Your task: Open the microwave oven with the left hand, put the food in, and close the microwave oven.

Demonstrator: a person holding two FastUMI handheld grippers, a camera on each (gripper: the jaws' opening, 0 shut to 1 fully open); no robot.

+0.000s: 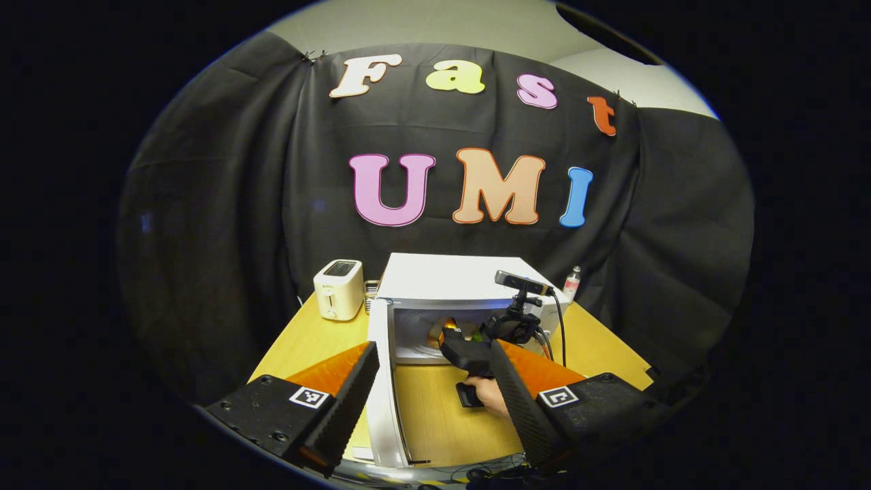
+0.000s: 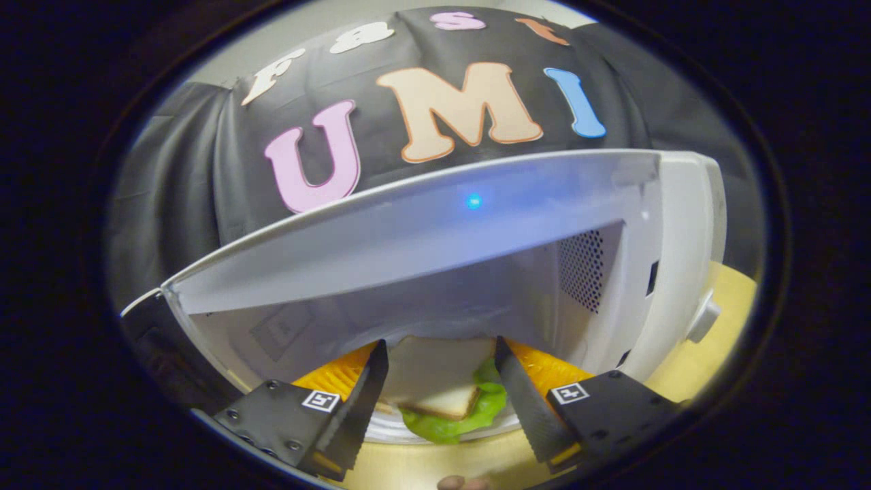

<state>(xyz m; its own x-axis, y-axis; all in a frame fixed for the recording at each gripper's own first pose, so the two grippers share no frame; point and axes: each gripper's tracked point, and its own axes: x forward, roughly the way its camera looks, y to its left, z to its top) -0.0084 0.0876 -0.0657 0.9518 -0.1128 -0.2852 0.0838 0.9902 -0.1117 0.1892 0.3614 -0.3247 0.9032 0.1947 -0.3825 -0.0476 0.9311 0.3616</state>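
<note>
The white microwave [image 1: 449, 275] stands on the wooden table with its door [image 1: 382, 381] swung open to the left. A sandwich [image 2: 442, 384] with lettuce lies on the white turntable plate [image 2: 395, 427] inside the cavity. My right gripper [image 2: 441, 401] is at the opening, open, and the sandwich lies between its spread fingers; I cannot see either finger pressing on it. In the left gripper view a hand [image 1: 491, 398] holds the right gripper [image 1: 466, 354] at the microwave's mouth. My left gripper [image 1: 434, 401] hangs back over the table's near edge, open and holding nothing, beside the door.
A white toaster [image 1: 338, 289] stands at the table's back left beside the microwave. A small bottle [image 1: 572, 282] sits behind the microwave on the right. The microwave's knob [image 2: 704, 320] is on its right front. Bare wooden table [image 1: 442, 415] lies before the opening.
</note>
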